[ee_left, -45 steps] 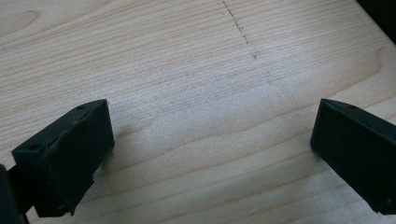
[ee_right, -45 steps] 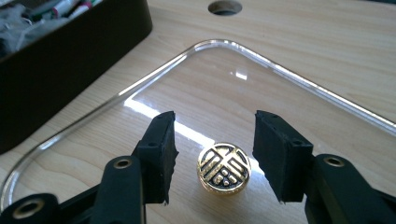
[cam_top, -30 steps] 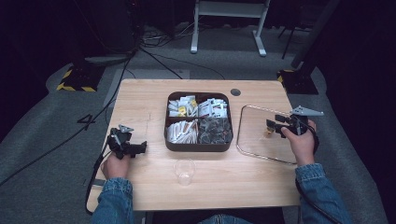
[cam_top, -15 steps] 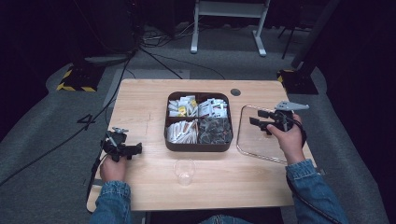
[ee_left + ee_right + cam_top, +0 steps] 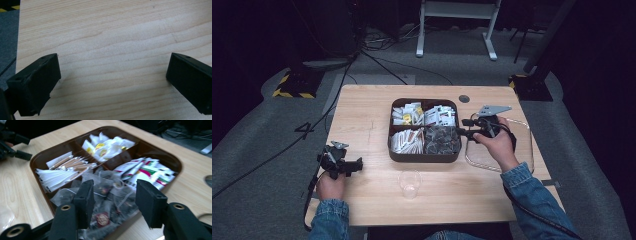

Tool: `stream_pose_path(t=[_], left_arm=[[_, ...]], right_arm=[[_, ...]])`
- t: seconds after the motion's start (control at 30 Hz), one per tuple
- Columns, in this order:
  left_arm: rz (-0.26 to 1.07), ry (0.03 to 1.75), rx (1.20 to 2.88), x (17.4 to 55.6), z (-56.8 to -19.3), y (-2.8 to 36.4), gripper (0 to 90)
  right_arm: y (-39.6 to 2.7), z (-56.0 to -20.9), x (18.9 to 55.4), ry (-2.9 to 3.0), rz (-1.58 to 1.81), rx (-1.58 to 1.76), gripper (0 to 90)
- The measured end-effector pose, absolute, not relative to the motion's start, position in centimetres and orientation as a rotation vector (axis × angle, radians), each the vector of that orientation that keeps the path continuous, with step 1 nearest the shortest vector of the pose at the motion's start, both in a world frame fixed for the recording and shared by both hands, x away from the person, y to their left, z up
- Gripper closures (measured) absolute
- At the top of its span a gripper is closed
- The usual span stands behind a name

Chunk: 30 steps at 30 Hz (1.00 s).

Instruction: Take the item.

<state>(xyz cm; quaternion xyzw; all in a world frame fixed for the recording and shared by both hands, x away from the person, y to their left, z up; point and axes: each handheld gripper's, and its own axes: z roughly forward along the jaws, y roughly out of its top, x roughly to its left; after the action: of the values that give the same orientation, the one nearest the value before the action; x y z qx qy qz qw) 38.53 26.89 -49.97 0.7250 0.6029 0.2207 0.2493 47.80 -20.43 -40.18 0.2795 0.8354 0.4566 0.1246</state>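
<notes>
Right tool (image 5: 463, 128) hangs at the brown four-compartment tray (image 5: 424, 156), jaws spread and empty, over the near-right compartment of clear dark sachets (image 5: 107, 202). Left tool (image 5: 357, 164) sits low at the near-left of the wooden worktop (image 5: 362, 110), well apart from the tray, jaws wide over bare wood. A clear plastic cup (image 5: 410, 184) stands just in front of the tray, and a clear lid (image 5: 522, 150) lies right of it.

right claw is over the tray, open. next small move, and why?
Probably lower the right claw into the compartment of clear sachets and close on one. Its jaws stand open just above that pile in the brown tray, holding nothing. The empty clear cup in front hints at a destination.
</notes>
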Motion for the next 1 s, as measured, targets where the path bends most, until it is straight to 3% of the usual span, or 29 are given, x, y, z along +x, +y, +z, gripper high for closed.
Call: stream_pose_path(t=[0.63, 0.83, 1.0], left_arm=[[0.560, 1.573, 1.950, 38.9, -50.5, 26.8, 0.0], [0.562, 1.565, 1.956, 38.9, -50.5, 26.8, 0.0], [0.563, 1.564, 1.958, 39.0, -50.5, 26.8, 0.0]], right_arm=[[-14.5, -44.5, 49.5, 2.624, 1.085, 0.810, 50.5], [-14.2, -45.1, 49.9, 2.655, 1.048, 0.803, 70.0], [-14.4, -44.9, 49.7, 2.646, 1.083, 0.821, 71.9]])
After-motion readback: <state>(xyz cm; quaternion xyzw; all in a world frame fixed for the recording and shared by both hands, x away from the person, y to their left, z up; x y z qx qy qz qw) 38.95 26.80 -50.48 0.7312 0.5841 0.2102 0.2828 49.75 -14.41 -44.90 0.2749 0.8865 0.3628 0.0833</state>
